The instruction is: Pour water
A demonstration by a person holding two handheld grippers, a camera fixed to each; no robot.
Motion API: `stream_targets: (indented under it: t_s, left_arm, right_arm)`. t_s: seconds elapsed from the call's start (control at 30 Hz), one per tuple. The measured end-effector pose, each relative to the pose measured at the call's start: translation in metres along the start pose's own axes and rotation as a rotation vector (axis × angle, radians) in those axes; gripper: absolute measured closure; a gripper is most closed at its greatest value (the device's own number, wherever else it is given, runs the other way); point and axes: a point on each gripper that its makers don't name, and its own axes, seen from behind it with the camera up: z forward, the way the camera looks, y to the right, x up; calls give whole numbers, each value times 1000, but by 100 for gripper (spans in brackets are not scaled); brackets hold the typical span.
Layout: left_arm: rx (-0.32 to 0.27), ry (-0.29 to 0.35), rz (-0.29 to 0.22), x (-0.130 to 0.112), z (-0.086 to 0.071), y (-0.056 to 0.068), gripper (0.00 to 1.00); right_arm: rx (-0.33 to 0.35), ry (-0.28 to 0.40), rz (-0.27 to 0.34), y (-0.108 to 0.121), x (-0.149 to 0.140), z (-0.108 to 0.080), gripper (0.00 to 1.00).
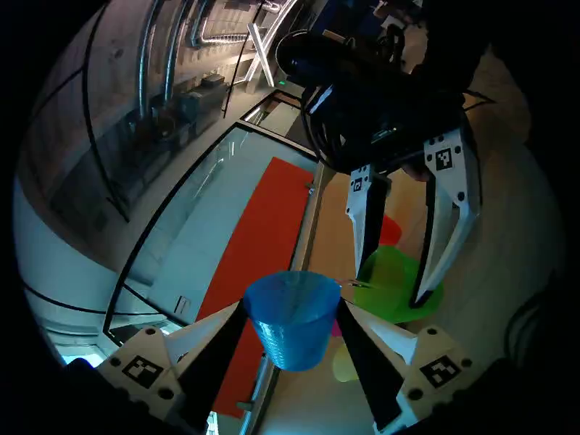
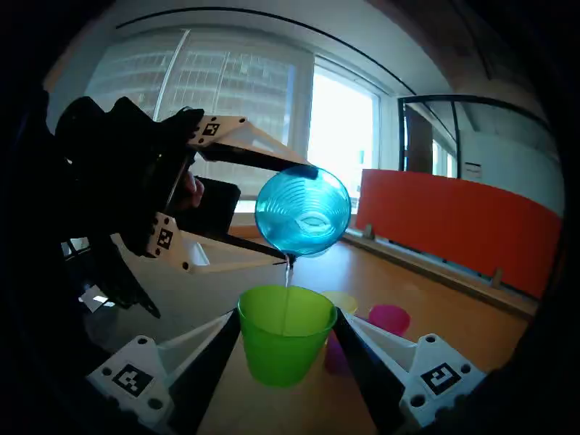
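Water [image 2: 287,279]: a thin clear thread falling from the lip of the translucent blue ribbed plastic cup [image 2: 302,210] straight down into the bright green plastic cup [image 2: 285,348] beneath it.
Blue cup position: tipped far over, mouth turned toward the right gripper view's camera, raised above the green cup and not touching it.
Left gripper [image 1: 292,310]: a white two-finger claw with black inner pads and square printed markers, pinching the blue cup, with one finger pressed against each side of its wall. In the right gripper view it reaches in from the left.
Green cup position: upright, its open mouth directly under the stream. Whether its base rests on the table or hangs just above it cannot be told.
Right gripper [image 2: 286,317]: a matching white claw, clamped on the green cup, a finger pressed on either side just below the rim.
Table: a pale wooden tabletop [image 2: 442,304] lying under both cups.
Other cups: a small yellow plastic cup [image 2: 344,299] and a magenta plastic cup [image 2: 389,317] stand on the table just behind the green cup, near each other but apart.
Surroundings: a long orange-red partition panel [image 2: 464,225] runs along the far side of the table, and a bright window [image 2: 341,138] glows behind the blue cup.
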Motion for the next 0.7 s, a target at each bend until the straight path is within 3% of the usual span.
stream_targets:
  t_s: [0.7]
  left_arm:
    - [1, 5, 38, 5, 0, 1, 13]
  right_arm:
    - [-2, 5, 0, 0, 1, -1, 6]
